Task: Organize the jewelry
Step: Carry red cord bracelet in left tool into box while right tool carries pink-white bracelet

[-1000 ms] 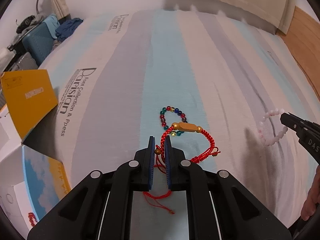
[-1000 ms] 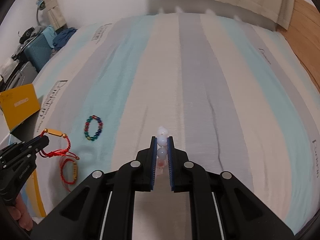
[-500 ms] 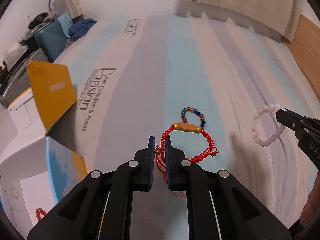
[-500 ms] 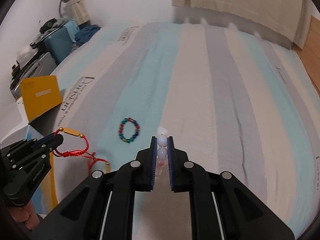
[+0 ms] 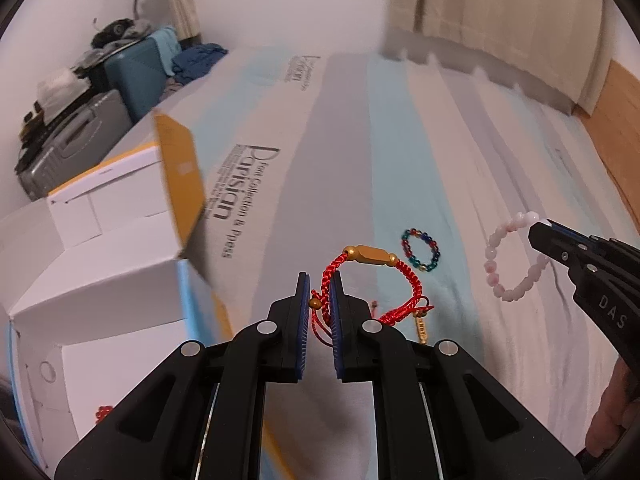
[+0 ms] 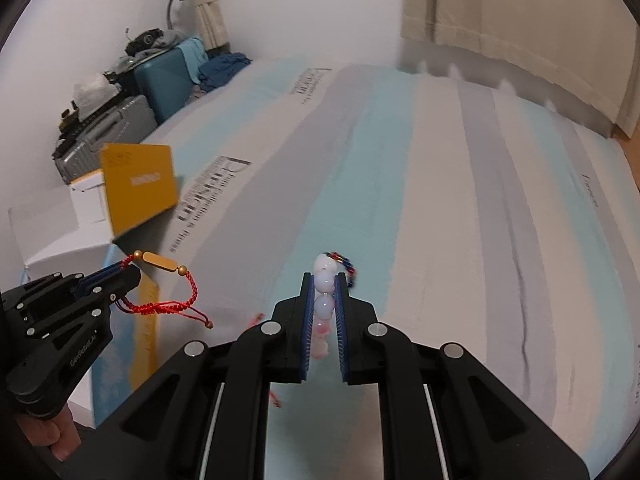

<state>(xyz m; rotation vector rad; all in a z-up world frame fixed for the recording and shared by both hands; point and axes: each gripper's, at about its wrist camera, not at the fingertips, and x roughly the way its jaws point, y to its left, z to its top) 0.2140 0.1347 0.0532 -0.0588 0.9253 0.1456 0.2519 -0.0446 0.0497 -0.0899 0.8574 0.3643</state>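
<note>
Bed sheet (image 5: pixel 344 152) carries printed text "Parisian" with a smaller line "Font Collection & Press" under it, ahead-left of the left claw (image 5: pixel 320 300). Right claw (image 5: pixel 540 228) body reads "DAS", rest hidden. Yellow box flap (image 6: pixel 138 188) has a pale label, too blurred to read.

Open white box (image 5: pixel 92 264) sits left of the left claw, flap standing up; small red beads (image 5: pixel 102 414) show low inside it, the rest of its contents not visible.

Left claw pinches the red braided bracelet (image 5: pixel 408 280) by its cord, jaws nearly together; the gold bar bead hangs ahead of the tips, off the sheet, with tail cords dangling. Right claw, seen from its own camera (image 6: pixel 324 280), is pressed onto the pink bead bracelet (image 5: pixel 508 260), loop hanging below its tips. Multicolour bead bracelet (image 5: pixel 420 250) lies flat on the light blue stripe, between the two claws, just ahead-right of the left one.

Both claws tilt steeply downward over the bed. Fingers of a hand (image 6: pixel 52 440) wrap the left claw's handle; a hand (image 5: pixel 608 412) grips the right.
</note>
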